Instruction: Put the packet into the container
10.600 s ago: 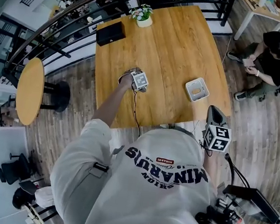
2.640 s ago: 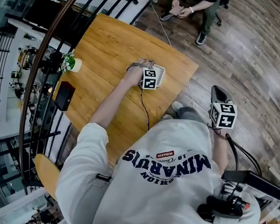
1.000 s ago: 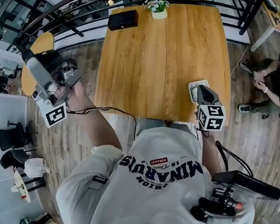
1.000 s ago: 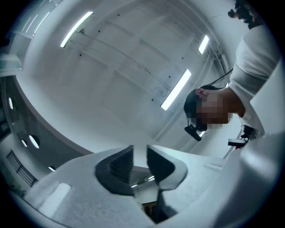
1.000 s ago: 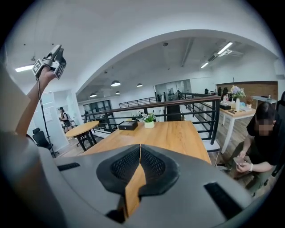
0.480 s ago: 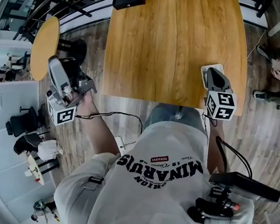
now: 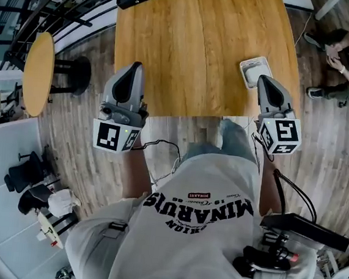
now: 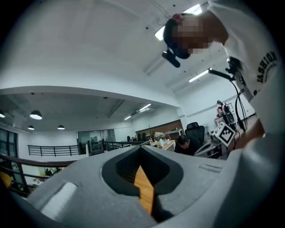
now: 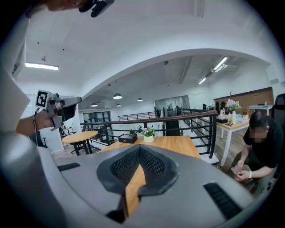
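Where railing [image 9: 154, 118] runs, table [image 7: 196, 46], container [image 7: 253, 71], plank floor [image 7: 81, 151]

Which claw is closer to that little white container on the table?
The right. The right claw hangs just beside the white container, at the table's near edge; the left claw is far off, by the other near corner.

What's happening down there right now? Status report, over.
Left tool shut, empty. Right tool shut, empty, by container on table. Packet can't be made out. Nothing blocking.
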Demonstrator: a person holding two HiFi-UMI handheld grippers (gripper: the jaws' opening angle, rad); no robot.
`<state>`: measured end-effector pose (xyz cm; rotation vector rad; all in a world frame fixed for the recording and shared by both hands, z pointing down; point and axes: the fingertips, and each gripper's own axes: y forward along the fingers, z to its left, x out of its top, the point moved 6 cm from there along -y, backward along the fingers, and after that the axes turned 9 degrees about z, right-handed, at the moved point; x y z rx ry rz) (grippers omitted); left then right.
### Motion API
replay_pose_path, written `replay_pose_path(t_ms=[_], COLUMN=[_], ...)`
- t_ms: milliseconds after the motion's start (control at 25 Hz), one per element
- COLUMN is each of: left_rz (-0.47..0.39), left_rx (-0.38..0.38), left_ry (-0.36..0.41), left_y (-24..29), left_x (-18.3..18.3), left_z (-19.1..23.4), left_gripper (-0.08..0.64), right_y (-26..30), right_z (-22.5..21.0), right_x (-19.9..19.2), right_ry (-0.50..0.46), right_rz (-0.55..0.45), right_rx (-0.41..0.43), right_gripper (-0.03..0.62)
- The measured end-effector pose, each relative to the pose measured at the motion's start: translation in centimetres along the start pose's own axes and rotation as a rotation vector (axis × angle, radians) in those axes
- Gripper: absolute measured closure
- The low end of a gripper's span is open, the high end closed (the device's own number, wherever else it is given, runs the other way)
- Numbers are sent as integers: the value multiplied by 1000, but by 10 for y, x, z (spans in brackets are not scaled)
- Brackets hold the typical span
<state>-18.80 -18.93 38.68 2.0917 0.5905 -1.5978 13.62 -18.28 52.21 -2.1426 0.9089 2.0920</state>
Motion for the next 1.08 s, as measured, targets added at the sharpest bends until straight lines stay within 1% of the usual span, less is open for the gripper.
replay_pose_path(t_ms=[80, 120, 200, 280, 360, 440, 560, 640, 720, 800, 880, 960, 1080], left_rz=[-5, -12, -11, 4, 22, 37, 91, 131, 157, 167, 153, 128, 96], left_rx=[-15, -16, -1, 5, 3, 13, 20, 12, -6, -26, -37, -35, -13], left_ry=[20, 20, 22, 10, -29, -81, -196, -279, -310, -296, -261, -223, -201], left_y=[-4, -17, -58, -103, -154, -207, -268, -293, -304, -312, -334, -363, -398], left_x=[5, 8, 9, 3, -7, -22, -59, -77, -81, -75, -67, -57, -37], left_z=[-22, -28, -37, -49, -60, -73, -103, -133, -175, -221, -269, -311, -359], left_gripper=[558, 558, 558, 558, 558, 558, 558, 558, 558, 558, 558, 558, 558], right_y=[-19, -30, -55, -79, -99, -120, -165, -205, -250, -295, -345, -392, -448], right_z=[7, 20, 57, 96, 139, 178, 218, 227, 216, 201, 195, 198, 202], right_x=[9, 14, 20, 19, 11, -1, -24, -41, -60, -81, -106, -130, -153], right_ry=[-42, -61, -74, -62, -50, -46, -37, -43, -29, -17, -26, -35, -41], right_rz=[-17, -25, -43, -57, -63, -43, 9, 35, 58, 65, 50, 30, 19], right_rx=[-4, -9, -15, -12, 6, 28, 36, 26, 18, 16, 14, 16, 30], right_gripper=[583, 583, 583, 583, 583, 583, 583, 583, 583, 583, 583, 583, 583])
